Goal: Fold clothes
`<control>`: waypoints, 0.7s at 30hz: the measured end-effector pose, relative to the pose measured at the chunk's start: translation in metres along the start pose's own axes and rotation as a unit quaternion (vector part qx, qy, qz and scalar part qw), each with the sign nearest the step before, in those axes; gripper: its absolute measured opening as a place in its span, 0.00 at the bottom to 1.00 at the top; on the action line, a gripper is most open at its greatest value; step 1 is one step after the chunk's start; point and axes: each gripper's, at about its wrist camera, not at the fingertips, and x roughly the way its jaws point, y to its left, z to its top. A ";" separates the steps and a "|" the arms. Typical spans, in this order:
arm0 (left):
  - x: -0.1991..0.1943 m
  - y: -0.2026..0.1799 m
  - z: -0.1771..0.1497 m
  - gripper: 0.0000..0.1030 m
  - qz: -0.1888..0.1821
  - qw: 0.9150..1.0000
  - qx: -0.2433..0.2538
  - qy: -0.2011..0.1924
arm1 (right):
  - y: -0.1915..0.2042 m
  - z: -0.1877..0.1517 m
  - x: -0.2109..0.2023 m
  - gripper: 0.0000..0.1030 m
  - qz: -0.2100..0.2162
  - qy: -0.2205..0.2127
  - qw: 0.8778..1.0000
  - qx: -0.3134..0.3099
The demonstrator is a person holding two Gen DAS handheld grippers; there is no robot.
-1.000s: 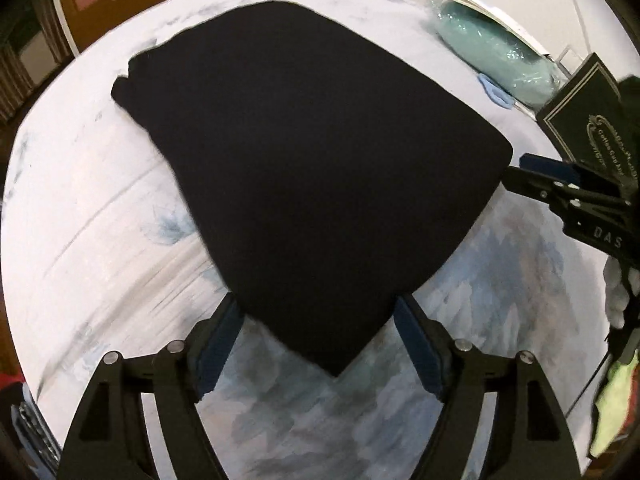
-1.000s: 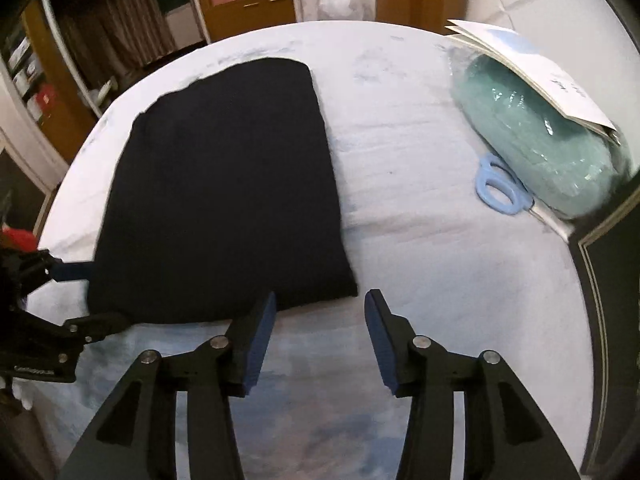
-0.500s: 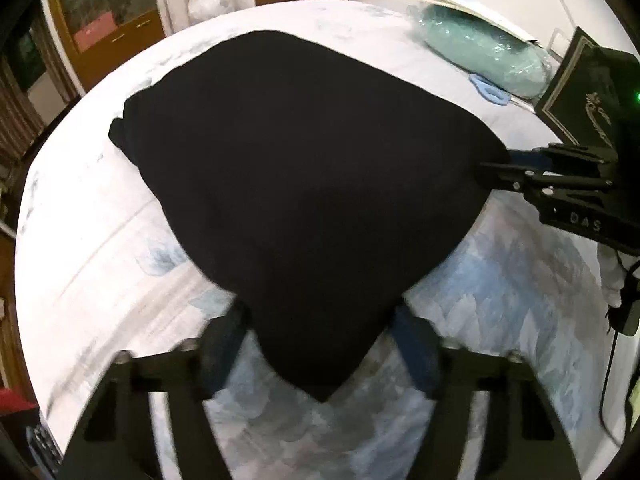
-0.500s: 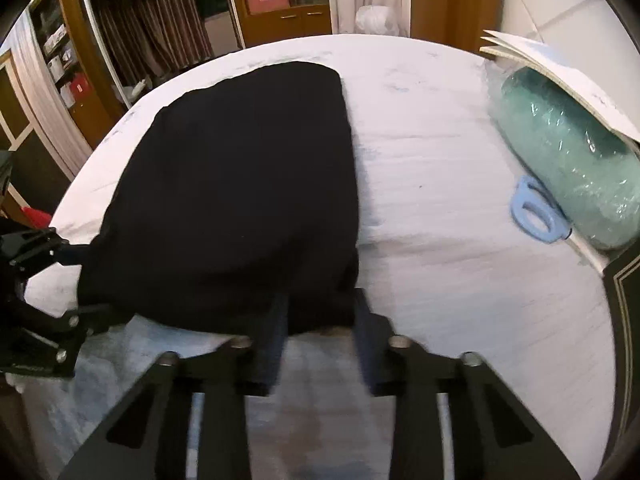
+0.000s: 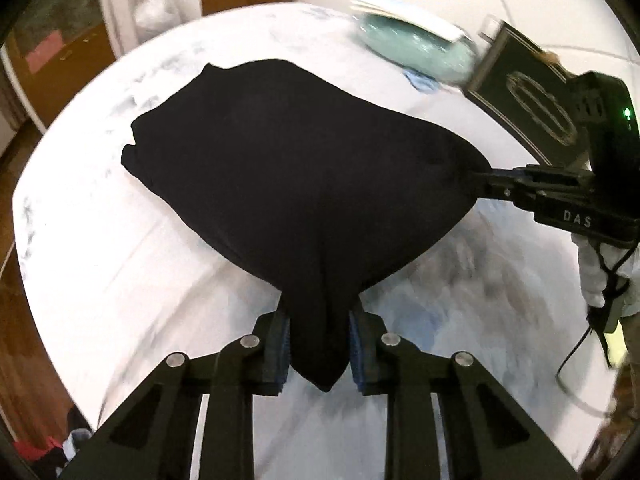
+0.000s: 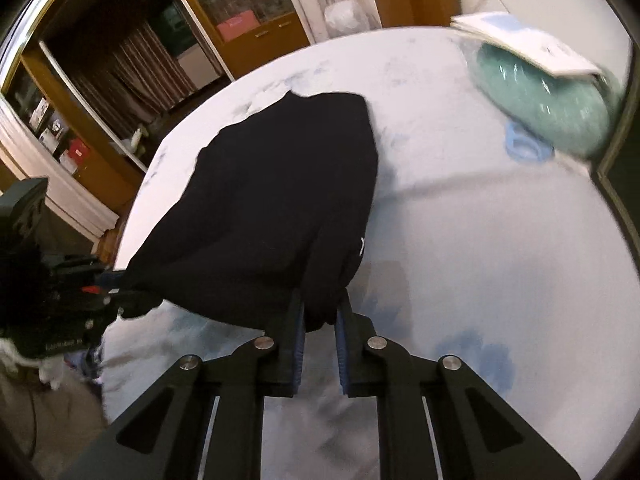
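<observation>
A black garment (image 5: 296,184) lies partly folded on a white and blue sheet (image 5: 100,248). My left gripper (image 5: 320,344) is shut on its near corner, with cloth bunched between the blue pads. My right gripper (image 6: 320,332) is shut on the other near corner; it also shows in the left wrist view (image 5: 492,180) at the garment's right tip. Both near corners are lifted off the sheet and the cloth hangs taut between them. The garment (image 6: 280,184) still rests on the sheet at its far end.
A teal plastic-wrapped bundle (image 6: 552,108) with white papers (image 6: 532,44) on top lies at the far right, with blue scissors (image 6: 524,146) beside it. A dark green box (image 5: 532,108) stands at the right. Wooden cabinets (image 6: 248,28) are beyond the bed.
Both grippers were open beside the garment's near corners. They closed on the corners and lifted them, so the near edge has risen off the sheet.
</observation>
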 end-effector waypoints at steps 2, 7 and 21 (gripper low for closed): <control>-0.010 0.010 -0.005 0.22 -0.010 1.000 -0.001 0.005 | 0.009 -0.004 -0.001 0.12 0.004 0.005 1.000 0.009; -0.026 0.041 0.017 0.22 -0.035 0.999 -0.005 -0.013 | 0.032 0.026 0.000 0.12 -0.002 -0.021 1.000 -0.002; 0.018 0.174 0.177 0.22 -0.015 0.998 -0.047 -0.036 | 0.013 0.235 0.124 0.19 -0.034 -0.017 0.999 -0.015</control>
